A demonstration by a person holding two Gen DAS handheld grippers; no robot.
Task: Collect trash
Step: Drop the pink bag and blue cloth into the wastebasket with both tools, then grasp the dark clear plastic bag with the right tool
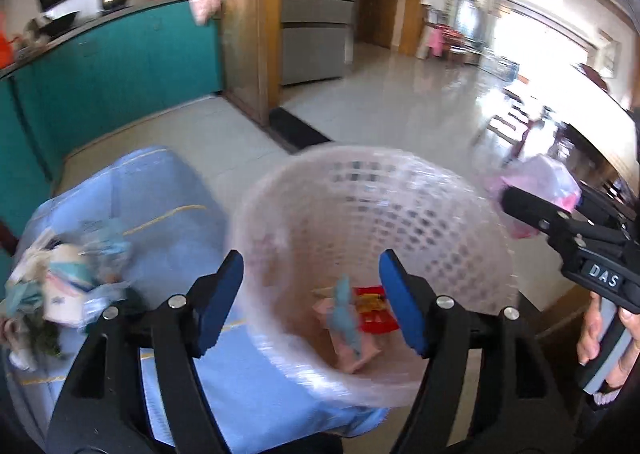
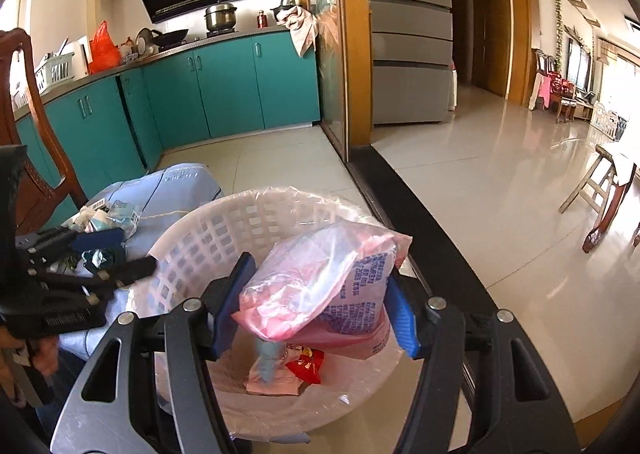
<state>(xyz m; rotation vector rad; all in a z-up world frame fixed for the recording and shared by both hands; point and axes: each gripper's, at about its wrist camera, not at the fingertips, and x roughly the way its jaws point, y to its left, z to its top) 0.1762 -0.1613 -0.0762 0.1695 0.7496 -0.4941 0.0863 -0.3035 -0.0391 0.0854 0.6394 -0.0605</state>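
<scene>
A white lattice basket (image 1: 400,190) (image 2: 224,226) lined with clear plastic stands on the floor. It holds a red wrapper (image 1: 374,310) (image 2: 306,366), a blue scrap (image 1: 344,314) and a pink packet (image 2: 272,380). My left gripper (image 1: 312,302) (image 2: 116,254) hangs open over the basket's near side with nothing between its fingers. My right gripper (image 2: 318,310) (image 1: 540,210) is shut on a pink and clear plastic bag (image 2: 320,282) (image 1: 540,178) above the basket's rim. A pile of crumpled trash (image 1: 60,286) (image 2: 108,214) lies on a light blue cover (image 1: 172,214) (image 2: 176,178) left of the basket.
Teal kitchen cabinets (image 2: 224,86) run along the left and back. A wooden door frame (image 2: 352,54) with a black threshold strip (image 2: 420,222) divides the kitchen from a glossy tiled hall (image 2: 500,174). A wooden chair (image 2: 28,134) stands at far left, a stool (image 2: 600,190) at right.
</scene>
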